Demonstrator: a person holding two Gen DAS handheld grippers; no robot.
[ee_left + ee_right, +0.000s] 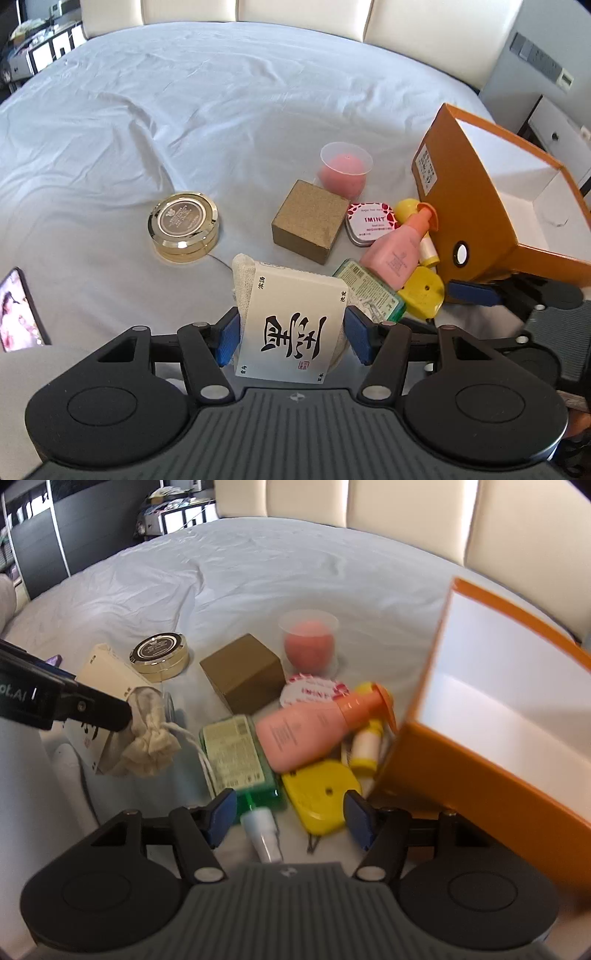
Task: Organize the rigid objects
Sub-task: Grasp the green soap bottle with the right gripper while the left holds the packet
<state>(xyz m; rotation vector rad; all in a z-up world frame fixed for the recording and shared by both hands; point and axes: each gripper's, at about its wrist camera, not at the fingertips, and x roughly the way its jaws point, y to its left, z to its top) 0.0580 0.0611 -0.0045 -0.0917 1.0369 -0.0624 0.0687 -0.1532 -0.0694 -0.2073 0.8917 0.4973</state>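
1. The white card box sits clamped between the left tool's blue pads, above the bed.
2. The orange box looks empty; seemingly nothing is packed yet.
3. Right tool gapes wide, holding nothing, over the green bottle and yellow piece.

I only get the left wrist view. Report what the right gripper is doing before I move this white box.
Observer: The right gripper has its jaws open and holds nothing.
Operator: Tell me what's in front of it.
Observer: The green bottle lies flat, with its white cap pointing in between the open jaws.
Operator: Check behind my box.
Observer: A cloth pouch is bunched against the white box, and its cord trails beside the bottle.
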